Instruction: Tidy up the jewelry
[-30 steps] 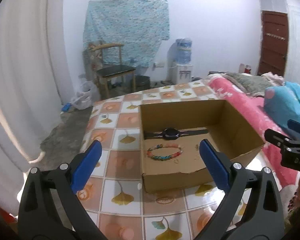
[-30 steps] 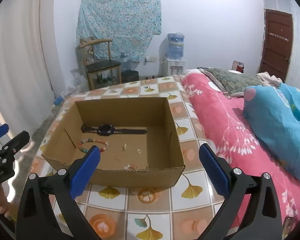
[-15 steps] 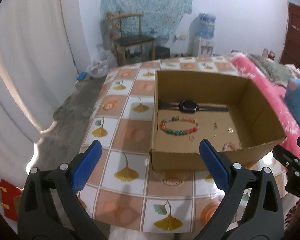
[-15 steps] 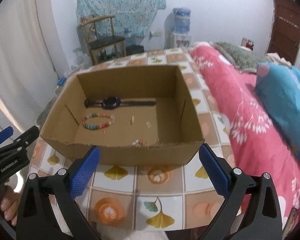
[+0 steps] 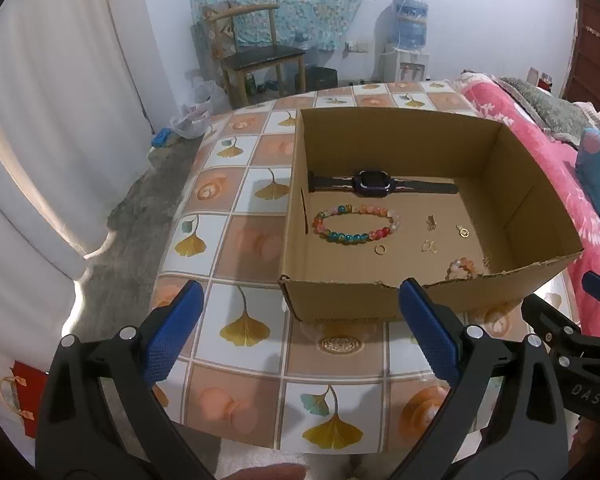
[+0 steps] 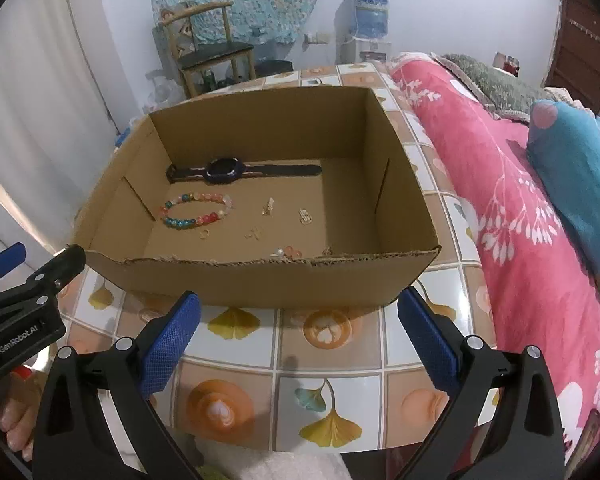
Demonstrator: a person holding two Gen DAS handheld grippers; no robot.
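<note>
An open cardboard box sits on a tiled table. Inside lie a dark watch, a multicoloured bead bracelet, a smaller pink bead piece, a gold ring and several small gold pieces. My left gripper hovers open over the table before the box's near left corner. My right gripper hangs open in front of the box's near wall. Neither holds anything.
The table has a ginkgo-leaf tile cover; its near edge lies just below both grippers. A bed with a pink blanket runs along the right. A wooden chair and a water dispenser stand by the far wall.
Both grippers have risen and tilted down, so I now look into the box from above. The jewelry inside has not moved. Both grippers stay open.
</note>
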